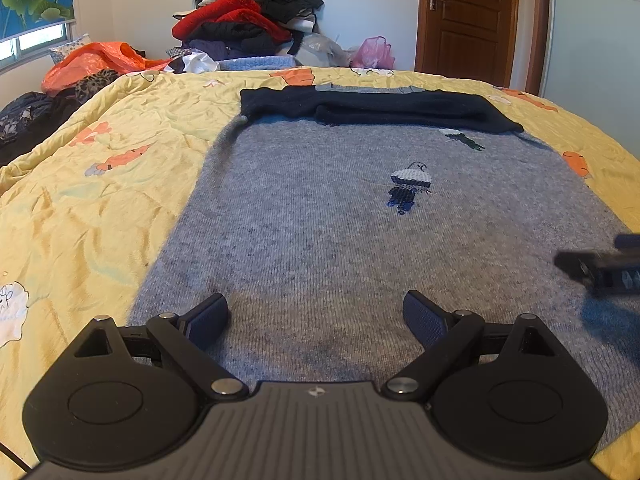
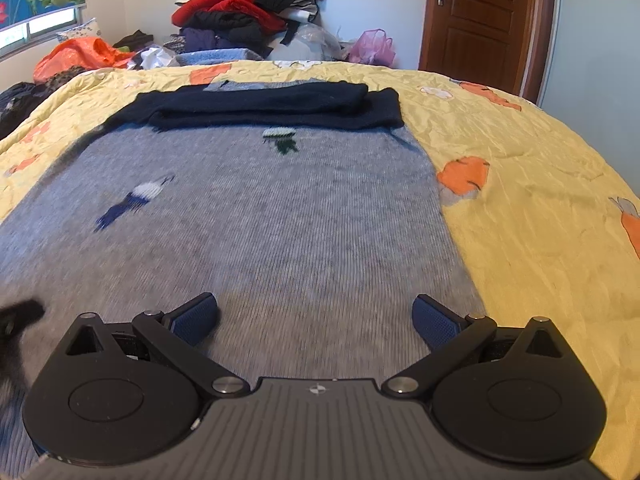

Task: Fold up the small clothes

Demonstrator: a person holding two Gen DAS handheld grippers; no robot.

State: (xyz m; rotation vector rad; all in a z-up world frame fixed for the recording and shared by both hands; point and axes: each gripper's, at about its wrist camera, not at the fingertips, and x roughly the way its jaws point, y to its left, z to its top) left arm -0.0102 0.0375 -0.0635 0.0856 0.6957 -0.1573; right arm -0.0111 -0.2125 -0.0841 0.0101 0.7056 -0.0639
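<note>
A small grey knit sweater (image 1: 320,220) lies flat on the yellow bedspread (image 1: 100,184), with its dark navy sleeves (image 1: 372,110) folded across the far end. It also shows in the right wrist view (image 2: 260,220), sleeves (image 2: 272,106) across the top. My left gripper (image 1: 316,320) is open and empty, low over the sweater's near left part. My right gripper (image 2: 316,320) is open and empty over the near right part; its tip shows at the right edge of the left wrist view (image 1: 600,268).
A pile of red, black and dark clothes (image 1: 248,12) is stacked against the far wall. Orange fabric (image 1: 92,64) and dark clothes lie at the far left. A pink bag (image 1: 376,54) sits beside a brown door (image 1: 468,20). The yellow bedspread (image 2: 540,200) extends right.
</note>
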